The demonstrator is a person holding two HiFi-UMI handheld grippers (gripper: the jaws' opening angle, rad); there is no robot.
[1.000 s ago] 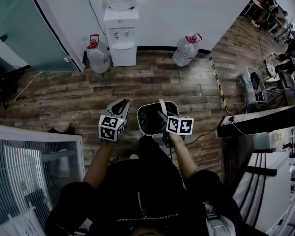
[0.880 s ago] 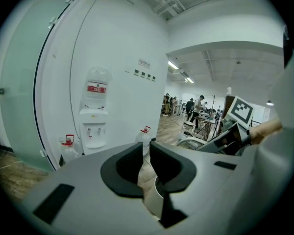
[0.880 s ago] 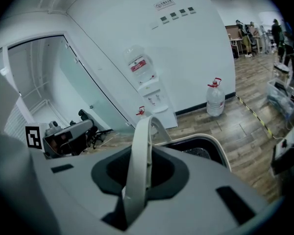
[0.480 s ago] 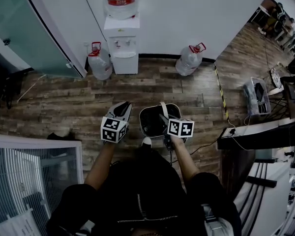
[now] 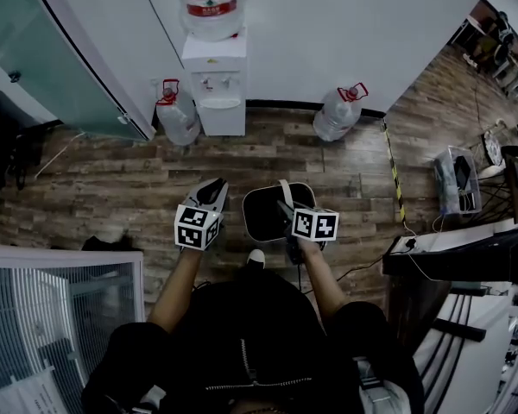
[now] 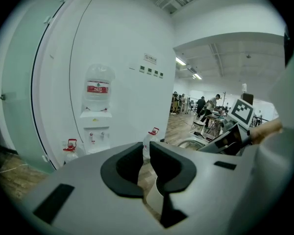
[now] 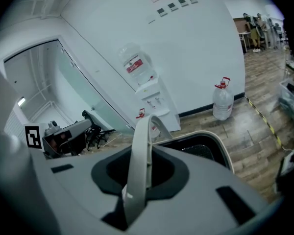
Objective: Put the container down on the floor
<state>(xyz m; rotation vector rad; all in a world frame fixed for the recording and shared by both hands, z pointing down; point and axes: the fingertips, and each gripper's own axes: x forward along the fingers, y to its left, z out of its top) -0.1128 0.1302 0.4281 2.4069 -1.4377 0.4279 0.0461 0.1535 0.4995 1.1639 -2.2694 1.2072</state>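
Note:
The container [image 5: 263,216] is a white bin with a dark inside and a white bail handle [image 5: 285,193]. It hangs above the wooden floor in front of my body. My right gripper [image 5: 287,210] is shut on the handle, and in the right gripper view the handle strap [image 7: 139,160] runs up between the pads with the bin [image 7: 224,150] just beyond. My left gripper [image 5: 212,193] hovers to the left of the bin, apart from it. Its pads stand a narrow gap apart with nothing between them [image 6: 144,164].
A water dispenser [image 5: 214,67] stands against the white wall ahead, with a water jug on each side [image 5: 178,116] [image 5: 340,111]. A glass partition [image 5: 43,50] is at the left. A dark desk [image 5: 466,253], cables and yellow-black floor tape [image 5: 394,172] lie to the right.
The dispenser and the floor have slid a little lower and to the right in the head view. Both grippers and the hanging container keep the same places relative to my body.

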